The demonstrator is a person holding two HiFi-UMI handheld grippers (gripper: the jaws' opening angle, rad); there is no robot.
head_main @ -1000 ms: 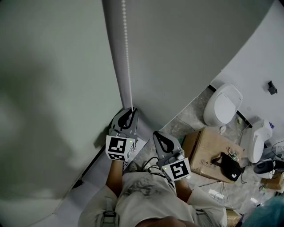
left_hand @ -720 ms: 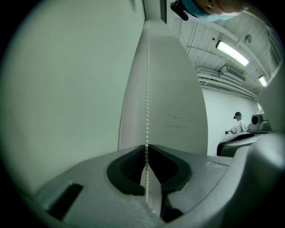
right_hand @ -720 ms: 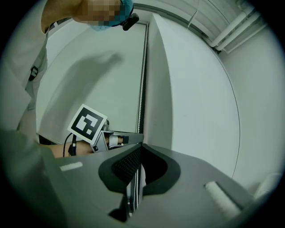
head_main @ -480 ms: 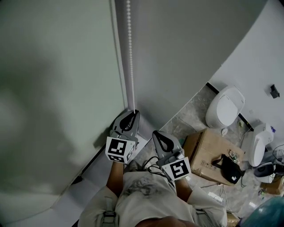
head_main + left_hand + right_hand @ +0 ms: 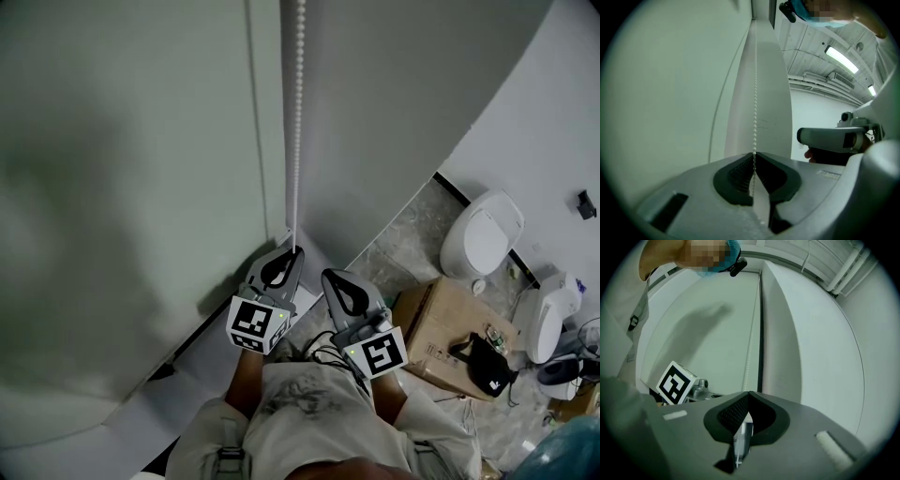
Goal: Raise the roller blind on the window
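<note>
A pale grey wall [image 5: 394,112] meets a marbled floor [image 5: 398,258] with a white toilet [image 5: 480,236] and cardboard box [image 5: 439,317].

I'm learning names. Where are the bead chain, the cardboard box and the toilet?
bead chain [image 5: 299,112], head view, middle of its hanging run.
cardboard box [image 5: 436,314], head view, its top face.
toilet [image 5: 482,234], head view, its closed lid.

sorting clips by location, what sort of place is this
Likely a storeroom or a room being fitted out: a toilet and a cardboard box stand loose on the tiled floor, near a blind's bead chain.
</note>
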